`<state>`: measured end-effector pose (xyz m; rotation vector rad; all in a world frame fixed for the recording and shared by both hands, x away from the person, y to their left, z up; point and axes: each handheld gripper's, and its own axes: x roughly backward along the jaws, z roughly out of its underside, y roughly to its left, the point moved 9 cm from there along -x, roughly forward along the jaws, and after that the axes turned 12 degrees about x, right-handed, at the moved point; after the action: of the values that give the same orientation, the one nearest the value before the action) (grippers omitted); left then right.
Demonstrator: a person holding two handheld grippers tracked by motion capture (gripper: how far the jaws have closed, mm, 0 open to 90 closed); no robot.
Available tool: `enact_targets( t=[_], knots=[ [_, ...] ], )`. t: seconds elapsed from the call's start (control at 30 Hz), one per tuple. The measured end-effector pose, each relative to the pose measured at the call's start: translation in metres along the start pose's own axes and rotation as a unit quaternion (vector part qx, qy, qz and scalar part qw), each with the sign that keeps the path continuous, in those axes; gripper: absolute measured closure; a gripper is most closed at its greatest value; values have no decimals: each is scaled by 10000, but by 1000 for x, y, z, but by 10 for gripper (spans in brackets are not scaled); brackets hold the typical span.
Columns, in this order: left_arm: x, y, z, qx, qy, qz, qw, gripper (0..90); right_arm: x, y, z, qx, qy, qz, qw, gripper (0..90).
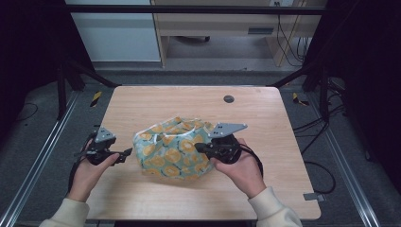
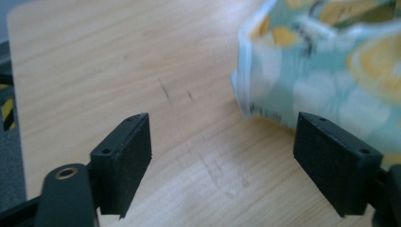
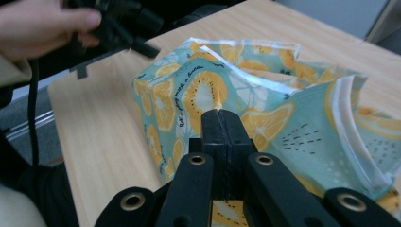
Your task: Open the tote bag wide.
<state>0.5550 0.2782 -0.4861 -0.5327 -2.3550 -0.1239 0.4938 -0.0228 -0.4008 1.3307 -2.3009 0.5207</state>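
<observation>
Lemon-print cloth [image 1: 174, 150] heaped mid-table [image 1: 265, 189], crumpled. Right gripper [image 1: 204, 147] pinches cloth's right edge, jaws pressed together on fabric. Left gripper [image 1: 126, 154] spread, empty, just left of cloth, not touching. Dark grommet [image 1: 229, 99] at far side, well apart.

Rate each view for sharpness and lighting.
High view: table evenly lit, dark surroundings, cloth fairly sharp. Left gripper view: cloth smeared by blur, open left gripper sharp. Right gripper view: cloth print crisp, right gripper clamped on it; far hand blurred.
</observation>
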Motion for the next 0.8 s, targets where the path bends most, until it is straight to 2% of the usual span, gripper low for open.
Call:
enact_targets(
  t=[0.07, 0.1, 0.13, 0.2, 0.23, 0.33, 0.4, 0.43, 0.53, 0.57, 0.6, 0.63, 0.67, 0.7, 0.8],
  knots=[
    [2, -1, -10, -56, -35, 18, 10000, 221, -3, 5, 5, 32, 43, -49, 10000, 900],
    [2, -1, -10, -56, -35, 18, 10000, 228, -3, 5, 5, 32, 43, -49, 10000, 900],
    [0, -3, -19, -134, 28, 87, 9999, 231, -6, 9, 9, 63, 70, -90, 9999, 900],
    [-3, -4, -22, -193, 94, 112, 9997, 239, -7, 11, 11, 61, 90, -108, 9999, 900],
    [-9, -5, -27, -316, 257, 128, 9991, 241, -9, 12, 14, 85, 115, -111, 9998, 900],
    [-19, -8, -34, -331, 353, 218, 9986, 254, -11, 12, 17, 58, 118, -117, 9998, 900],
    [-22, -9, -36, -361, 391, 241, 9983, 257, -11, 12, 18, 52, 126, -120, 9998, 900],
    [-29, -12, -38, -414, 505, 272, 9975, 256, -12, 11, 20, 44, 142, -122, 9998, 900],
    [-35, -15, -41, -395, 526, 310, 9974, 258, -12, 10, 23, 20, 153, -109, 9998, 900],
    [-43, -18, -41, -433, 632, 339, 9965, 259, -12, 10, 24, 0, 162, -105, 9998, 900],
    [-43, -18, -41, -433, 632, 339, 9965, 259, -12, 10, 24, 0, 162, -105, 9998, 900],
    [-49, -21, -39, -487, 782, 341, 9952, 262, -13, 10, 26, -13, 176, -113, 9998, 900],
    [-49, -21, -39, -487, 782, 341, 9952, 279, -13, 10, 27, -25, 173, -110, 9998, 900],
    [-54, -23, -38, -505, 877, 379, 9941, 327, -13, 10, 28, -19, 176, -117, 9998, 900],
    [-55, -26, -37, -554, 923, 370, 9935, 500, -13, 11, 29, -24, 187, -124, 9997, 900]
  ],
)
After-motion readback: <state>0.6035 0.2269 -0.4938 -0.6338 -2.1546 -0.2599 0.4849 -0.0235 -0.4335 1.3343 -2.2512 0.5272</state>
